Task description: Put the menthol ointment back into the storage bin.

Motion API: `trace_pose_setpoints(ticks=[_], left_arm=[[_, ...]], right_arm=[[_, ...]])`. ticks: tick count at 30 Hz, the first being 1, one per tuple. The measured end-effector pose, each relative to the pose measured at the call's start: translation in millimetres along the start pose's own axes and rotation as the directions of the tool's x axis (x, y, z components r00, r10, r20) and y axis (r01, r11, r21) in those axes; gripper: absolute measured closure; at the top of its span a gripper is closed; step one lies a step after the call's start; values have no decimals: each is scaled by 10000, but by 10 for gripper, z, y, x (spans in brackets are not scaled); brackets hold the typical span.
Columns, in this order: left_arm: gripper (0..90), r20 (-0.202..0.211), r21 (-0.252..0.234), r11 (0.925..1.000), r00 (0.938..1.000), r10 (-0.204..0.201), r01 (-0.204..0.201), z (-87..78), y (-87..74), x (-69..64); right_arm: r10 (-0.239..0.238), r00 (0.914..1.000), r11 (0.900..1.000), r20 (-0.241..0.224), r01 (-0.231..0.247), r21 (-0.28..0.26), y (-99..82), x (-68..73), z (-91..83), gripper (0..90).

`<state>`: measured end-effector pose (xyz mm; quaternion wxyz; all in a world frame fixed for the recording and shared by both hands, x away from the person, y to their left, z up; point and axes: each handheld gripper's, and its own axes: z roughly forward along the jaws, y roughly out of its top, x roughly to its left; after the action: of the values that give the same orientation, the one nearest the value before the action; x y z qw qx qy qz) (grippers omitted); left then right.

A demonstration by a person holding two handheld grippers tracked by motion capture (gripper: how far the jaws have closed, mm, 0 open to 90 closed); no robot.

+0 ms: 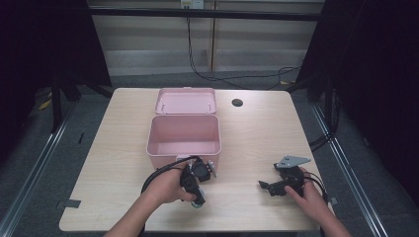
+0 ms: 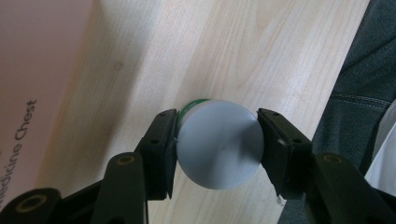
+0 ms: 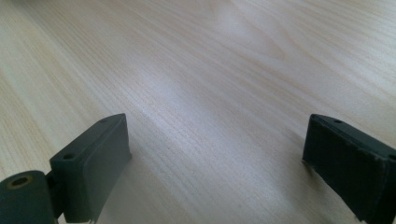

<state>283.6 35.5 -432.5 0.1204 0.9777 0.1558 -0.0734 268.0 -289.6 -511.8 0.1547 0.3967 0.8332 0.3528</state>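
The round white-capped bottle (image 2: 218,143), clenched in the left gripper (image 2: 217,140) near the pink box (image 1: 183,136), might slip sideways; the right gripper (image 3: 219,163) gapes empty.

Light wood table (image 1: 257,143), rounded corners, grain running lengthwise in the right gripper view (image 3: 187,70). Round dark hole (image 1: 237,102) in top, toward far edge, right of centre.

Pink box (image 1: 184,133) at table centre, open, interior bare. Lid (image 1: 186,101) hinged back flat behind it, inner face up. Lettering "Medicine Chest" on pink side wall (image 2: 32,93) in left gripper view.

Grey floor (image 1: 44,148) around table. Metal rail (image 1: 34,168) lying along left side. Small grey tape strip (image 1: 70,203) on floor near front left corner.

Pale panelled wall (image 1: 163,39) at back. Black cable (image 1: 197,69) hanging down it, trailing right across floor. Dark horizontal bar (image 1: 197,14) across top.
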Motion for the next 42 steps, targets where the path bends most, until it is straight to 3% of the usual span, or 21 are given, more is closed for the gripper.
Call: trace_pose_setpoints(ticks=[18, 25, 36, 42], left_arm=[[500, 149, 220, 9956, 9957, -913, 910, -304, -70, 63], [500, -63, 657, 9914, 9936, -1128, 1130, -441, -101, 94], [500, -43, 814, 9860, 9894, -1454, 1452, -599, -153, 134], [500, -104, 741, 9838, 9866, -1629, 1633, -778, -142, 169]], right_arm=[[4, 10000, 10000, -1, -4, -2, 0, 0, 0, 68], [5, 10000, 10000, -2, -5, -1, 0, 0, 0, 68], [-2, 10000, 10000, 5, 2, -25, 0, -1, 2, 68], [-2, 10000, 10000, 5, 2, -24, 0, 0, 2, 68]])
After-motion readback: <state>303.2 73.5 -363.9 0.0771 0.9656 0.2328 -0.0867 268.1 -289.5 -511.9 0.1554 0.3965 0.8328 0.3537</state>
